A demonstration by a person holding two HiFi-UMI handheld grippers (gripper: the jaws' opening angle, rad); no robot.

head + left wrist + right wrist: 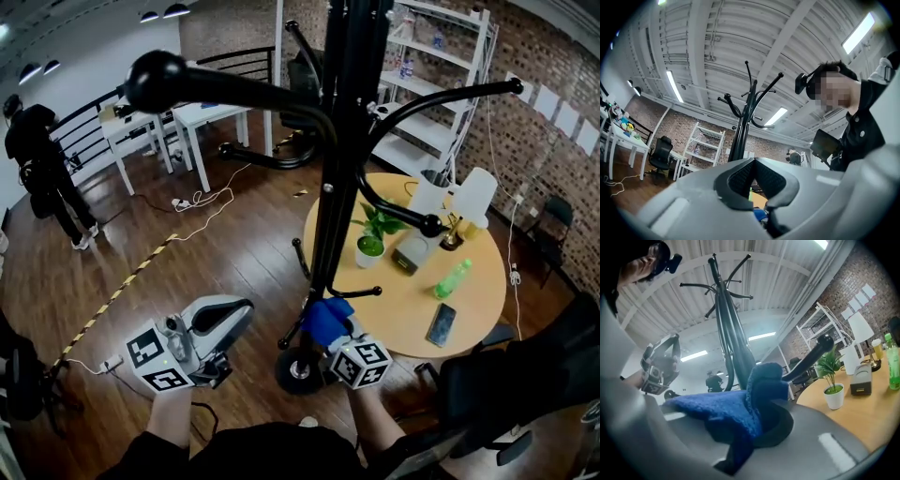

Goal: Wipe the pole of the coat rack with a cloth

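The right gripper (331, 330) has its jaws clamped on a blue cloth (324, 315) at the low coat rack pole (339, 159), while the left gripper (234, 315) has its jaws closed, empty.

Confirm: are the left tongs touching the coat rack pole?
Apart. The head view shows bare wood floor between the left tongs and the pole; the tongs sit off to its left.

- This looks like an open loft office or studio, with a bare brick wall (562, 56) along one side and a dark wood floor (187, 272).
- White desks (202, 117) stand by a black railing (84, 131), and a black office chair (661, 152) stands near them.
- White shelves (441, 66) line the brick.
- Strip lights (675, 86) hang under a ribbed white ceiling (740, 33).
- Cables (202, 202) and striped tape (122, 291) cross the floor.
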